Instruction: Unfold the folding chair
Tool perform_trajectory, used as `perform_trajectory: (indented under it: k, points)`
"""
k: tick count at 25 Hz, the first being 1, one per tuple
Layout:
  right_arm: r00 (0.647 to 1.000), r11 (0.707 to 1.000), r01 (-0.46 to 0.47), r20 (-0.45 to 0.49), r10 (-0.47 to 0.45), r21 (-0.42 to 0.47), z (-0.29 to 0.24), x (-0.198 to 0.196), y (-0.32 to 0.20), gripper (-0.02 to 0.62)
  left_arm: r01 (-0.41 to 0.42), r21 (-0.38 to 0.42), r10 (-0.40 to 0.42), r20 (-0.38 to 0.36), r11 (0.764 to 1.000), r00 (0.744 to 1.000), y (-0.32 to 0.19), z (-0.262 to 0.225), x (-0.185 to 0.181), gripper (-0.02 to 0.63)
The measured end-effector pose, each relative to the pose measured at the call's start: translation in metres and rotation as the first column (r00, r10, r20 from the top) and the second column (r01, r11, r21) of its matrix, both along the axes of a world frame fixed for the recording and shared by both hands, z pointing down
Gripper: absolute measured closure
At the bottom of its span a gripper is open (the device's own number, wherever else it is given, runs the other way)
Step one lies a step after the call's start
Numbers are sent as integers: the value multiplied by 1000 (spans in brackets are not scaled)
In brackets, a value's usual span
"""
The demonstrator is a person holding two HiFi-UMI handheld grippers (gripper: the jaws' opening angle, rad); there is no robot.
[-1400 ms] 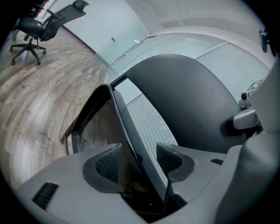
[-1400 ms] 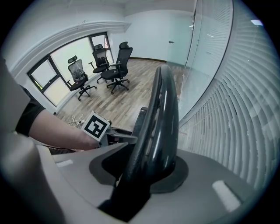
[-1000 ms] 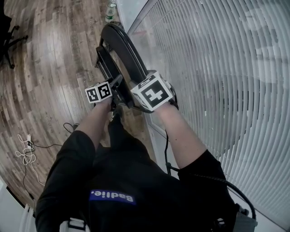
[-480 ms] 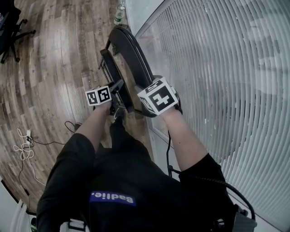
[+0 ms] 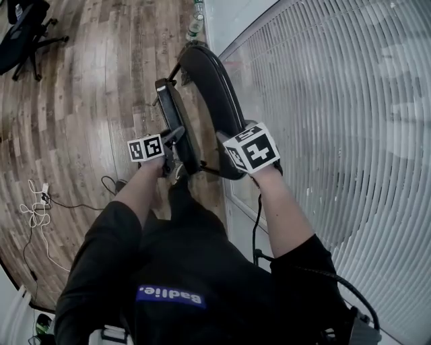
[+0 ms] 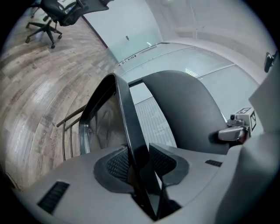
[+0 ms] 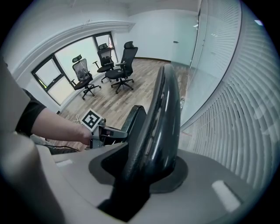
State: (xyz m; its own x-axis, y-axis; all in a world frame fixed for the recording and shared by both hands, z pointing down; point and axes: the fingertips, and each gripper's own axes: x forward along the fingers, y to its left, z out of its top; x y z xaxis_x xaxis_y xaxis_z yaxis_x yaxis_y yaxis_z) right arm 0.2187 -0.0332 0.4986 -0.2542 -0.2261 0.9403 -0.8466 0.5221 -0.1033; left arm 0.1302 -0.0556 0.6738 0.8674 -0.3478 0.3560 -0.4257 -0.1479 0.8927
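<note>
Black folding chair (image 5: 202, 94) is stood on edge on brown wood-plank floor (image 5: 94, 87), just beside ribbed frosted glass wall (image 5: 337, 101), only partly spread. Left gripper (image 6: 139, 161) is clamped on thin black seat panel (image 6: 124, 109); mesh pads are seen pressed on both faces. Right gripper (image 7: 146, 164) is closed around curved glossy black backrest (image 7: 164, 109), pointed steeply down. In head view, left gripper (image 5: 176, 137) is seen at the seat panel's (image 5: 176, 114) near edge and right gripper (image 5: 230, 145) at the backrest's (image 5: 215, 81) near end; a gap is seen between the two panels. Clear plastic bottle (image 5: 196, 17) is noted on the floor past the chair, white cables (image 5: 37, 209) at left, black office chairs (image 7: 122, 65) well apart by the window.
</note>
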Motion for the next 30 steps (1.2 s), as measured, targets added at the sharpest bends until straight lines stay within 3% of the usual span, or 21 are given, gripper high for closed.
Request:
perform_trajectory:
  k: [4,15,21,30]
  points:
    - [999,999,-34,16,34,-4,-6,-2,0,474,12,-18,-13,-20,1000,1000,8,-3,-32,486]
    - [996,998,-62,60,63,-11,28,21,2,480,49,-57,-50,-15,997,999,20,37,-64,471]
    - [995,998,-66,72,68,-19,20,8,2,482,70,-79,-71,-9,994,997,25,37,-99,458]
    - [988,997,-74,132,78,-35,46,17,-4,486,129,-120,-129,10,984,992,30,79,-142,445]
